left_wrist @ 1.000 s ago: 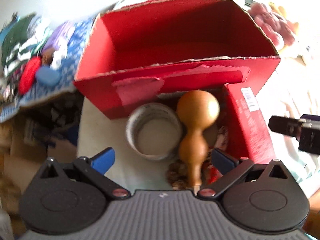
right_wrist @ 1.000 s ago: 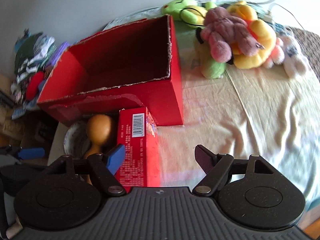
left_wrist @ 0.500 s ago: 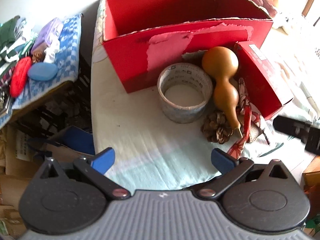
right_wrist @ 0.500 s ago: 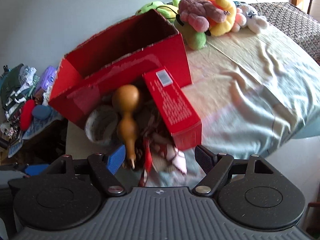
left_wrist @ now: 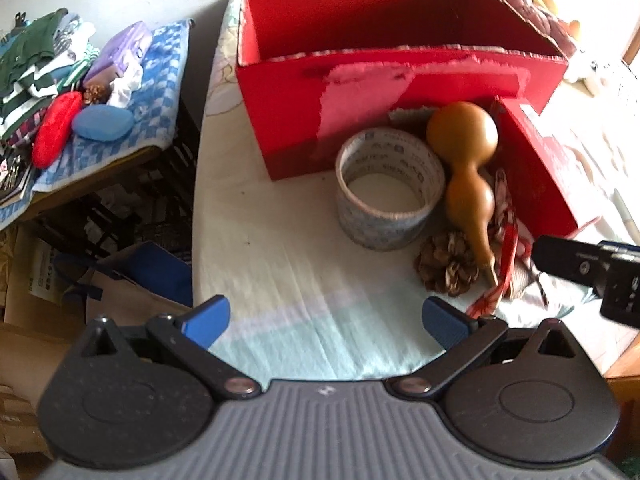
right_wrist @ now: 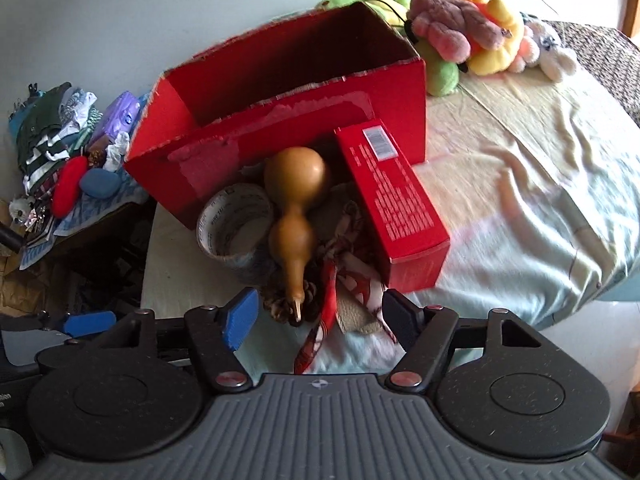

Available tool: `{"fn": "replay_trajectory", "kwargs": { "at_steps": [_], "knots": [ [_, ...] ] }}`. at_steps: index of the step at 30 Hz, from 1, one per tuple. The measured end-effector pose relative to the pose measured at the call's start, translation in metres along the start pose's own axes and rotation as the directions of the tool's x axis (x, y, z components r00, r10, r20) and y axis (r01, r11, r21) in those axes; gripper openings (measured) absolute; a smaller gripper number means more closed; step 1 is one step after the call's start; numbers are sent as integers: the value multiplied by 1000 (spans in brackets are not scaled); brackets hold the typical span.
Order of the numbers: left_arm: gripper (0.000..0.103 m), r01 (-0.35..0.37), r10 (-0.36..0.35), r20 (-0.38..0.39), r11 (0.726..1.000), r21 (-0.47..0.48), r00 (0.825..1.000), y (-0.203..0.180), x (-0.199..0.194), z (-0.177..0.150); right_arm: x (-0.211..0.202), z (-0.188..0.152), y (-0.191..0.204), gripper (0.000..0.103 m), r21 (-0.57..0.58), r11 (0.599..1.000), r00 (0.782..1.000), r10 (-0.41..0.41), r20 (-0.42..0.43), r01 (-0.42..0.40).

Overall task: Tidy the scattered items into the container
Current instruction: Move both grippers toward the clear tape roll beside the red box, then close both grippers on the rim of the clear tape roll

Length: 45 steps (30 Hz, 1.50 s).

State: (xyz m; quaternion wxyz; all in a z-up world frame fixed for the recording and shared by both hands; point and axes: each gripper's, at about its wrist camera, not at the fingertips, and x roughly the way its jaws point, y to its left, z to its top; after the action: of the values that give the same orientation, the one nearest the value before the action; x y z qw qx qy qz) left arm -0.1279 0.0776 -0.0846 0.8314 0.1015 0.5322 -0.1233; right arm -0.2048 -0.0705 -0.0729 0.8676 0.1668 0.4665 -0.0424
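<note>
**Both grippers pulled back from the pile, nothing held**

Backed away since a second ago: then close over the tape roll and gourd, now drawn off toward the near edge of the bed, with far more of the pale sheet [left_wrist: 304,280] in view. Pile itself unmoved.

Left gripper [left_wrist: 326,318] spread wide, blue pads apart, nothing between them, hovering over bare sheet short of the tape roll [left_wrist: 390,194]. Right gripper [right_wrist: 320,320] likewise wide open and empty, poised just short of the pine cone [right_wrist: 286,306] and the stem tip of the gourd [right_wrist: 294,216]; seen also at the right edge of the left wrist view as a dark shape.

Red cardboard box [left_wrist: 360,92] standing open-topped on the sheet, torn along its rim, with a pale patch of stripped paper on the near wall; nothing visible inside. Clustered against that near wall, outside the box: tape roll standing on its side edge, hole upward; gourd lying touching the roll's right side, bulb toward the box, stem toward the cameras; pine cone beside the stem; red-and-white patterned cloth [right_wrist: 352,280] crumpled under and right of the gourd; long red carton [right_wrist: 394,208] lying angled, far end against the box wall.

Plush toys [right_wrist: 472,36] heaped beyond the box. Off the bed, clothes and pouches on a blue checked cloth [left_wrist: 160,92].
</note>
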Motion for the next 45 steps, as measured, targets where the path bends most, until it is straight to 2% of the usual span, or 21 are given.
{"fn": "replay_trajectory", "kwargs": {
  "at_steps": [4, 7, 9, 12, 17, 20, 22, 26, 28, 31, 38, 39, 40, 42, 45],
  "knots": [
    [102, 46, -46, 6, 998, -52, 999, 9, 6, 6, 3, 7, -6, 71, -9, 1000, 1000, 17, 10, -17],
    [101, 98, -99, -9, 991, -89, 995, 16, 14, 9, 9, 11, -12, 64, -1, 999, 999, 45, 1, -45],
    [97, 126, -128, -22, 987, -100, 991, 19, 21, 10, 12, 14, -14, 59, 6, 998, 998, 66, 6, -66],
    [96, 149, -152, -25, 984, -100, 988, 18, 27, 14, 16, 19, -16, 56, 6, 996, 996, 88, 24, -88],
    [99, 206, -208, -8, 972, -114, 978, 22, 30, 27, 23, 29, -14, 48, -14, 984, 983, 178, 45, -178],
    [97, 188, -191, -3, 968, -165, 982, 30, 36, 38, 28, 36, -8, 41, -54, 975, 975, 217, 55, -215],
    [86, 170, -175, -10, 968, -184, 985, 31, 41, 46, 34, 42, -3, 37, -88, 969, 970, 237, 52, -232],
    [73, 143, -155, -49, 972, -186, 987, 27, 57, 59, 44, 52, 2, 34, -149, 960, 968, 246, 43, -237],
    [55, 135, -153, -84, 973, -185, 985, 24, 67, 63, 47, 59, 2, 34, -163, 955, 966, 256, 39, -247],
    [45, 145, -173, -117, 965, -218, 978, 26, 77, 68, 49, 69, 0, 34, -186, 949, 964, 264, 38, -253],
    [43, 128, -166, -153, 964, -232, 974, 24, 84, 70, 61, 84, 3, 34, -234, 926, 954, 297, -34, -297],
    [36, 131, -169, -153, 965, -228, 974, 24, 83, 70, 62, 85, 5, 34, -249, 919, 952, 304, -42, -305],
    [20, 140, -177, -153, 964, -226, 972, 24, 83, 70, 62, 86, 7, 34, -264, 912, 949, 312, -49, -313],
    [7, 130, -167, -161, 967, -217, 973, 22, 81, 70, 63, 89, 13, 34, -299, 896, 944, 324, -62, -327],
    [4, 96, -129, -158, 975, -198, 979, 24, 74, 67, 64, 89, 22, 34, -367, 861, 935, 342, -94, -352]
  ]
}}
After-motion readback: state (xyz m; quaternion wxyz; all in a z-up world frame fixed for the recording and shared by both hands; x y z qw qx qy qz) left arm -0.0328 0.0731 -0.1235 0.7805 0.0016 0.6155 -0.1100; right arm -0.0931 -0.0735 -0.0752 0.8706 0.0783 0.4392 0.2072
